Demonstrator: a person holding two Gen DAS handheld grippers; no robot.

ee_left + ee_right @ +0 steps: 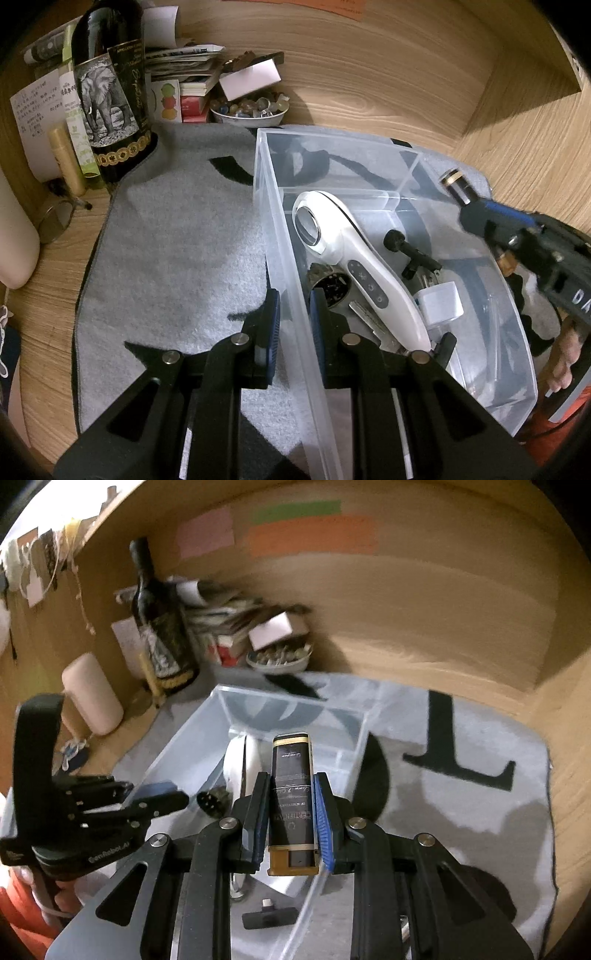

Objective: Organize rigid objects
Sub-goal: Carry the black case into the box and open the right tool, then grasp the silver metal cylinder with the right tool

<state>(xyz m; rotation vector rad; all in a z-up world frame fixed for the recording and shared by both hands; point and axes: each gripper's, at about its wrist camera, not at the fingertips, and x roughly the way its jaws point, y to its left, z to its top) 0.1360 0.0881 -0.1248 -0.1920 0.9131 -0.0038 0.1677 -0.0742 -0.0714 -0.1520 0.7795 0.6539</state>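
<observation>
Right wrist view has the right hand-held gripper [290, 814] pinching a black-and-gold box [291, 797] by its long sides, held above the clear plastic bin [184, 738] that sits on the grey mat [480, 812] on the counter [569, 775]. The box is slim and glossy, so I judge it could slide through the pads if the pinch loosens while tilted, and it would drop onto the white handheld device [354, 258] lying across the bin at 12 o'clock from the fingers — a knock there could also jolt the white charger cube [441, 304] and the black knobbed part [410, 251] beside it. In the left wrist view the left hand-held gripper [295, 325] straddles the bin's near wall, one finger outside and one inside; whether the pads actually press the wall I cannot tell. If that hold is loose, a push from the box could skate the light bin over the mat toward the wine bottle [110, 92] at 10 o'clock. The right wrist picture is smeared with motion blur, so the box's print is barely legible and the bowl of stones [279, 659] is mush. A small black adapter [269, 917] at 6 o'clock shows through the clear plastic, inside or under the bin I cannot say — and the bin's far divider hides what lies behind it
</observation>
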